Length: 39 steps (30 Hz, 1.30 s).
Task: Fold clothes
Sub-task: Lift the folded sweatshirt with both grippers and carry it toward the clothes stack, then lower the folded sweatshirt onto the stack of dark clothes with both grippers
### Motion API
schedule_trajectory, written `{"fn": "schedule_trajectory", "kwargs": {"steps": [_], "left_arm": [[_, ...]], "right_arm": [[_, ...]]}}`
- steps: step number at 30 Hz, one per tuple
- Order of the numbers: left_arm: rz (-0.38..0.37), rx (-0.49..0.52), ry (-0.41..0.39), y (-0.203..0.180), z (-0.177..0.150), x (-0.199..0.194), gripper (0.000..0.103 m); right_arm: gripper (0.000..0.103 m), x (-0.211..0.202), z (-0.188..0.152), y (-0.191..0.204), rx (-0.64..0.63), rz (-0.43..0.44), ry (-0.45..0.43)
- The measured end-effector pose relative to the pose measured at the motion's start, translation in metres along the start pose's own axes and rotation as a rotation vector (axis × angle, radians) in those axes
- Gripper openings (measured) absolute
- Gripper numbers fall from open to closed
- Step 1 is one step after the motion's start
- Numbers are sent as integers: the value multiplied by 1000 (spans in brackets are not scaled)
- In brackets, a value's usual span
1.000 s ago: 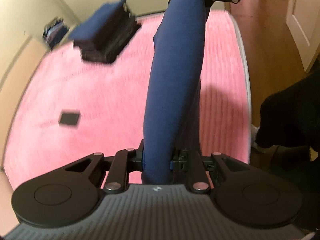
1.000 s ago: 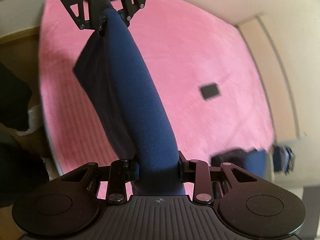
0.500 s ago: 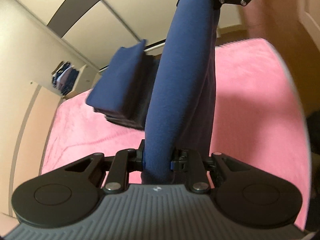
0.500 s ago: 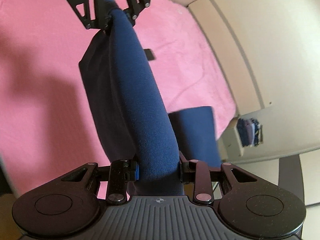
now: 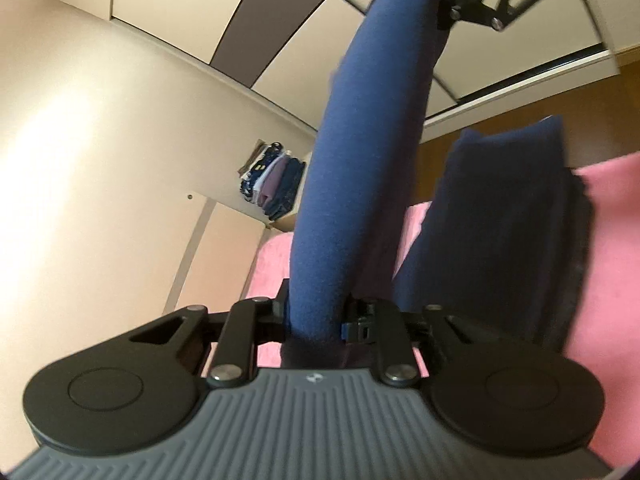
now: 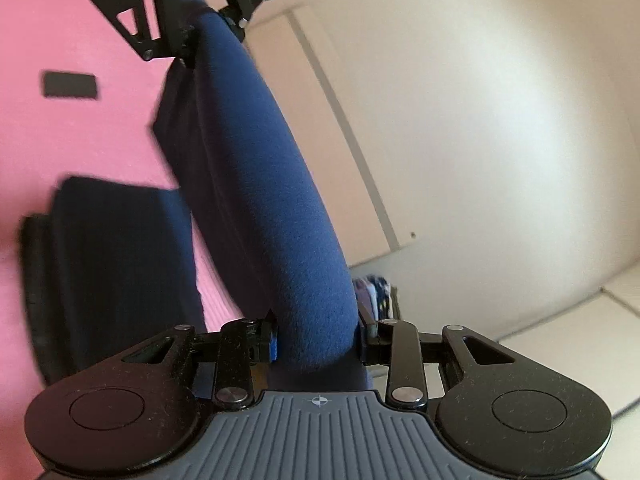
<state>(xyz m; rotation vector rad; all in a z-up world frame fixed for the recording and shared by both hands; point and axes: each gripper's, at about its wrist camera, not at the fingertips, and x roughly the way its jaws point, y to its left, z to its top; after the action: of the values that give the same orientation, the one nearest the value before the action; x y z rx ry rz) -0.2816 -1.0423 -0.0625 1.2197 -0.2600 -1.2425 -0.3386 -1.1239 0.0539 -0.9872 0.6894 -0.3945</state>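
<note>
A folded navy garment (image 5: 368, 168) is held stretched between the two grippers, clear of the pink bedcover (image 5: 624, 264). In the left wrist view, the near end of the garment is pinched between the jaws of the left gripper (image 5: 316, 320), which are pressed in on the thick fold. From there the cloth runs up and away as a rounded band to the right gripper (image 5: 448, 8), seen at the top of the frame, where the far end is clamped. A loose layer of the same cloth is seen hanging below the band.

In the right wrist view, the arrangement is mirrored: the garment (image 6: 260, 168) is gripped at its near end by the right gripper (image 6: 318, 340), whose jaws are closed on the fold, and it is carried at its far end by the left gripper (image 6: 192, 28) near the top left.

A stack of folded dark clothes (image 5: 504, 236) is observed on the bedcover, just beside and beneath the held garment; it appears in the right wrist view at lower left (image 6: 112, 276). Its edges are blurred. A small black rectangular object (image 6: 70, 85) lies on the bedcover (image 6: 60, 144), well apart from the stack; what it is cannot be told.

Beyond the bed, cream cabinet panels (image 5: 100, 200) are noted, with an open niche holding a row of mixed clothes (image 5: 272, 180).
</note>
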Motion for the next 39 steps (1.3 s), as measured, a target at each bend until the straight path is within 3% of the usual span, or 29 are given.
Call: {"fn": "schedule_trajectory", "kwargs": {"steps": [2,6,8,10,14,17,19,29,36,39], "left_arm": [[-11,12,24,-38,-6,42,18],[-152,147,127,-140,-34,106,22],[-73,202,94,-164,-40,108,19],[-42,165,82,-162,-41,105,22],[-59,144,72,-149,-60,89,27],[-62,137,90,-142,-69,89,27],[-69,138,106,-146,-68,95,14],[-69,141,106,-155,-77,104,11],[-100,106,157,-151,-97,63,16],[-130,16,193,-138,-105,49,21]], "right_arm": [[34,27,-26,37,10,13,22],[34,72,-78,117,-9,202,117],[38,67,-88,128,31,173,114],[40,58,-93,130,49,151,94],[42,40,-101,132,16,140,78],[42,51,-104,136,-12,138,87],[42,64,-107,138,-33,137,93],[46,76,-100,162,-58,110,123],[47,65,-97,165,-9,109,161],[47,51,-97,149,99,148,196]]}}
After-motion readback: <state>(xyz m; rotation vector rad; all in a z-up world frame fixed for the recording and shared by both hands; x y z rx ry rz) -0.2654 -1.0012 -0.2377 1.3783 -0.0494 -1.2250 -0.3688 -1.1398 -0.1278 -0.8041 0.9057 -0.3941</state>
